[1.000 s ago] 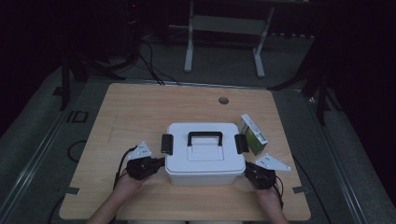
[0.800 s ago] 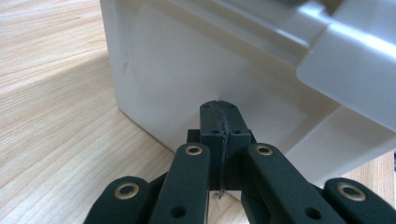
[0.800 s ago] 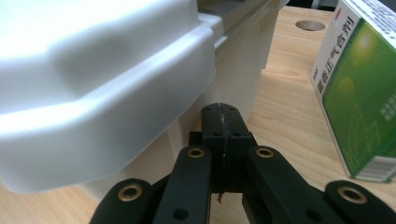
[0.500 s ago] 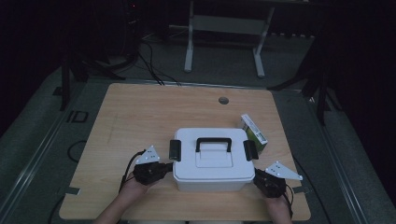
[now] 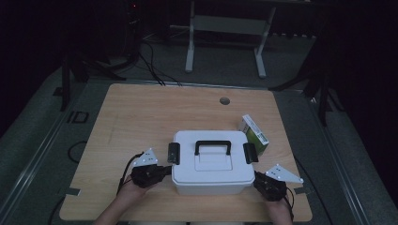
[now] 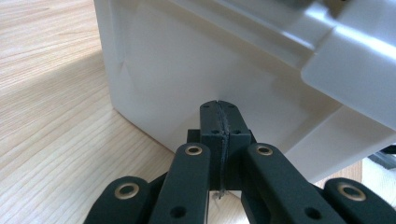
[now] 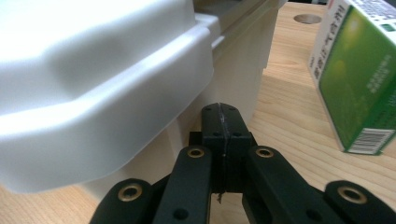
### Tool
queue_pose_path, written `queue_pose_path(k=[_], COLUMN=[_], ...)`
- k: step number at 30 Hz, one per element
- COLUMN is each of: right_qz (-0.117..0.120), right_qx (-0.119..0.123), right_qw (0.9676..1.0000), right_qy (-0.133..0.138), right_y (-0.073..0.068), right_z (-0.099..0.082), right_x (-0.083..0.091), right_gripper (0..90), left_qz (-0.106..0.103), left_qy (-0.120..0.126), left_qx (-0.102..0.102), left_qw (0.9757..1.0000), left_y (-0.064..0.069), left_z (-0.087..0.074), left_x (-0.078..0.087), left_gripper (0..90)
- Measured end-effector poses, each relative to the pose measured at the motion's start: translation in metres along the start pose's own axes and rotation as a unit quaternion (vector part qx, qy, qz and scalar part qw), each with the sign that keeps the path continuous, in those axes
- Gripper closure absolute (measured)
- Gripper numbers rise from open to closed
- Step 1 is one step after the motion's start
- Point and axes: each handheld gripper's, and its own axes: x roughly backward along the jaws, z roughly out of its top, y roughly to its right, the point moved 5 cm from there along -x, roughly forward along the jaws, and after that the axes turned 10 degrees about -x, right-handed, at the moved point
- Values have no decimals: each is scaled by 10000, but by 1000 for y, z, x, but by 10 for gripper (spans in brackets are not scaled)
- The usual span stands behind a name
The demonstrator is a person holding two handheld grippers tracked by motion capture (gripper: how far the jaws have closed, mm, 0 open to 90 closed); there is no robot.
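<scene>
A white lidded plastic box (image 5: 212,164) with a black handle (image 5: 212,146) and black side latches sits near the front of the wooden table (image 5: 141,117). My left gripper (image 5: 162,171) is shut, its tips pressed against the box's left wall (image 6: 187,79); the closed jaws hold nothing (image 6: 219,106). My right gripper (image 5: 257,179) is also shut and empty, its tips (image 7: 220,111) against the box's right side under the lid's rim (image 7: 116,107). A green and white carton (image 5: 254,133) stands just right of the box (image 7: 359,74).
A round cable hole (image 5: 225,101) is in the table's far middle. Beyond the table stand a white metal frame (image 5: 225,28) and cables on a dark floor. The person's hands enter from the bottom edge.
The box has slid to the right and toward the front edge, pushed between both shut grippers. It now stands close beside the green carton.
</scene>
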Motion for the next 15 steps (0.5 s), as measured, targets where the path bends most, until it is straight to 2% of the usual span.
queue_pose_path(k=[9,15], right_qz=[142,190], right_qx=[52,5], right_qw=[9999,9998], right_qy=[-30,-18], right_y=[-10,-10], right_z=[0,-1], right_x=[-6,-6], right_gripper=[900,900], left_qz=[95,59], left_qy=[33,65], left_qx=[41,42], left_qw=[9999,10000], left_y=[-4,-5], left_z=[-6,-7], left_x=[10,10], left_gripper=[900,900])
